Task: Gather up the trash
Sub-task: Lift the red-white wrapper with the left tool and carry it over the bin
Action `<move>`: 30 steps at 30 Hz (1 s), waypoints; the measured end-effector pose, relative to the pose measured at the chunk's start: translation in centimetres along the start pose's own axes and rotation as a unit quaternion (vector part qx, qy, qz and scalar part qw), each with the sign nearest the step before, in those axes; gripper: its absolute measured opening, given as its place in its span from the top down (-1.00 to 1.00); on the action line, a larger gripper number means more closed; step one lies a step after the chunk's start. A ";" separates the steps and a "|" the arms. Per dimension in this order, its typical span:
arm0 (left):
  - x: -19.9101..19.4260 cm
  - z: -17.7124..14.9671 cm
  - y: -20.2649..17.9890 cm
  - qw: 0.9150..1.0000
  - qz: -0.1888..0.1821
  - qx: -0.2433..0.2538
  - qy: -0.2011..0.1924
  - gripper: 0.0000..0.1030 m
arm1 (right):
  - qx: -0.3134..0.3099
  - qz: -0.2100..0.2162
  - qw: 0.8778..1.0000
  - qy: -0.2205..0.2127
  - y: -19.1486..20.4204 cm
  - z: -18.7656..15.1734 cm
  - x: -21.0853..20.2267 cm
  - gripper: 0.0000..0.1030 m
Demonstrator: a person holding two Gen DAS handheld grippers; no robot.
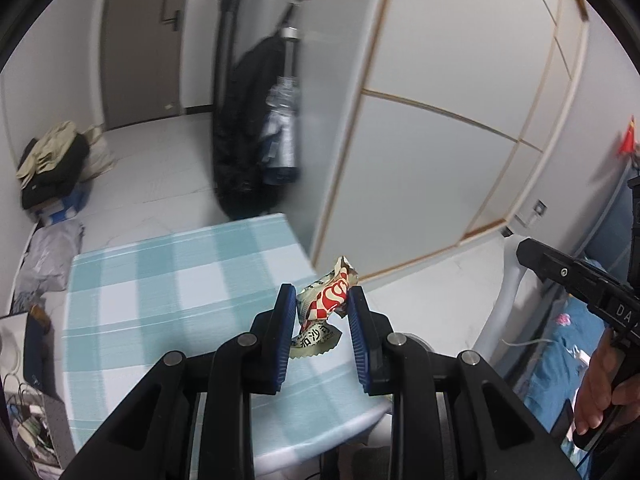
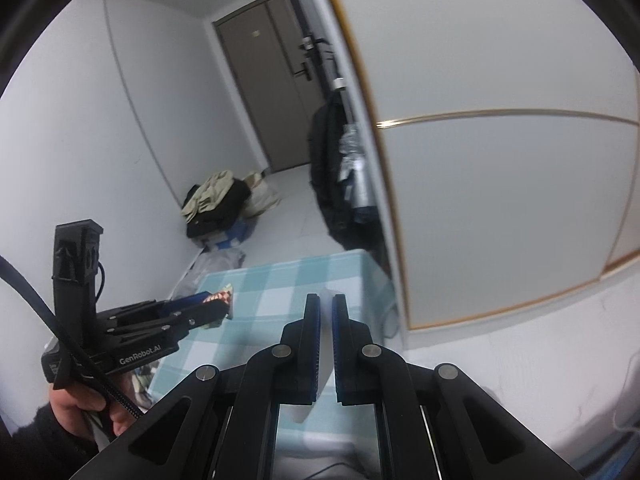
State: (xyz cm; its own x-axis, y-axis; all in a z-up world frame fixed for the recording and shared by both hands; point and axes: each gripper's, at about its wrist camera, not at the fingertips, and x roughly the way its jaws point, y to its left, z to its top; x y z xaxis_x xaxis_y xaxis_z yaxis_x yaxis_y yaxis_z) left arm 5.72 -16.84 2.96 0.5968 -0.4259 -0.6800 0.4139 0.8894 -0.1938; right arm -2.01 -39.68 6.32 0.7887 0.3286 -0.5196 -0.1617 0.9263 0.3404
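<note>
- A crumpled wrapper [image 1: 325,305] is clamped in the left gripper [image 1: 320,300], above the checked table [image 1: 160,300]
- The right gripper [image 2: 326,312] is kept closed, seemingly empty
- Carrying to a bin, unseen here, is judged next

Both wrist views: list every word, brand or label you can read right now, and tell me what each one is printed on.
"GenRobot.AI": white lettering on the side of the left gripper, seen from the right wrist view.
"DA": white letters on the right gripper's black body, cut off by the frame edge.
Crumpled wrapper between the left gripper's pads: black Chinese characters and red-and-white lettering, too creased to read reliably.
Nothing else legible.
</note>
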 end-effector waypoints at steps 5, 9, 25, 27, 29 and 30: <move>2.1 -0.2 -2.6 0.999 -0.037 0.000 0.023 0.59 | 0.032 -0.033 0.999 -0.015 -3.8 -1.3 -2.1 0.90; 3.6 -0.4 -5.5 0.997 -0.063 0.025 0.038 0.59 | 0.051 -0.062 0.997 -0.019 -6.7 -2.4 -3.4 0.90; 13.6 -2.0 -12.3 0.970 -0.170 0.041 0.168 0.59 | 0.149 -0.122 0.980 0.051 -17.6 -9.0 0.6 0.90; 14.8 -2.4 -12.7 0.968 -0.170 0.043 0.181 0.59 | 0.163 -0.123 0.977 0.067 -18.9 -10.0 1.8 0.90; 16.3 -2.9 -13.0 0.964 -0.172 0.041 0.199 0.59 | 0.175 -0.122 0.973 0.085 -19.9 -11.1 3.3 0.90; 16.7 -3.0 -13.1 0.963 -0.173 0.039 0.204 0.59 | 0.182 -0.120 0.971 0.095 -20.4 -11.7 4.0 0.90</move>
State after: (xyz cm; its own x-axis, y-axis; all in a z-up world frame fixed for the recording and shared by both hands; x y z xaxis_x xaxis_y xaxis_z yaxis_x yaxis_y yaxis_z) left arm 8.21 -35.12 -7.96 0.1000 -0.5803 -0.8082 0.5991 0.6836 -0.4168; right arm -2.49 -55.12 -11.86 0.6491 0.1703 -0.7414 0.2611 0.8655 0.4274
